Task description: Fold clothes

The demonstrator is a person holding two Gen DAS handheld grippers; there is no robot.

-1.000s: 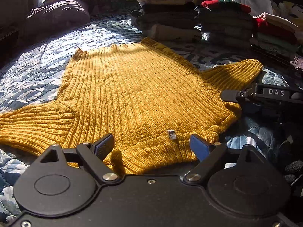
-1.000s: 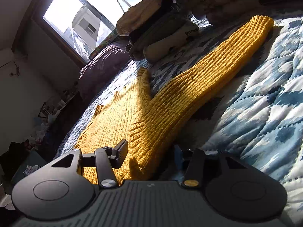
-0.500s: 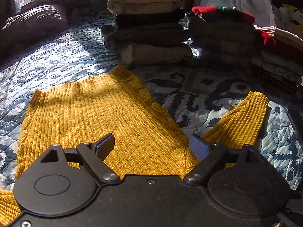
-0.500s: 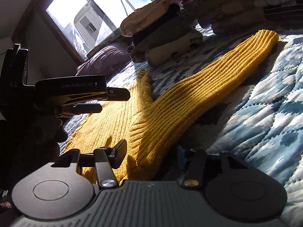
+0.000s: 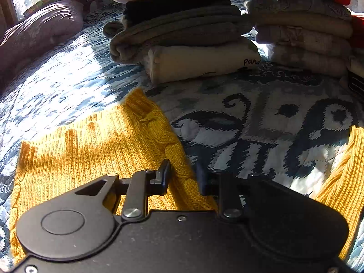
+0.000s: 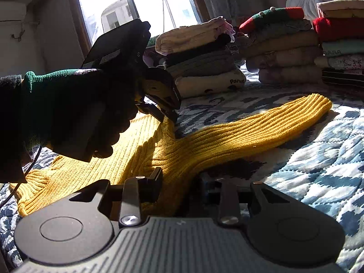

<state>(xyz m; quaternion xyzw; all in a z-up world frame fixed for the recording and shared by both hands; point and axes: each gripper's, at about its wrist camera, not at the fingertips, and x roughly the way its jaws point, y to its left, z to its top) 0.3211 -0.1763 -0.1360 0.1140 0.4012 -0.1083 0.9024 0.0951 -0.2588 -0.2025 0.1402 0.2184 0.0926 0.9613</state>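
A mustard-yellow ribbed sweater (image 5: 95, 154) is being worked on a blue-and-white patterned quilt (image 5: 261, 122), its body lying flat and one long sleeve (image 6: 261, 129) being left stretched out toward stacks of folded clothes (image 5: 182, 34) at the far side of the bed. The left gripper (image 5: 182, 177) is being held low over the sweater's cabled side edge, which is being straddled by its two fingers; the jaws are standing narrowly apart around the thick knit, and whether the fabric is actually being pinched cannot be told from either view. In the right wrist view that same gripper is being carried by a gloved hand (image 6: 75, 111), its tips being pressed at the seam where body and sleeve are meeting. The right gripper (image 6: 182, 186) is being held near the sleeve's root, with bunched knit lying between jaws that are likewise partly apart; a firm hold is not being shown. The sweater is being judged soft, thick and limp, moderately heavy for a garment, and not slippery, its ribs giving the pads purchase. It is being judged likely to stretch and sag if lifted from one point, so hold is best being taken at the firmer cabled edge and the shoulder seam, with both layers being caught together.
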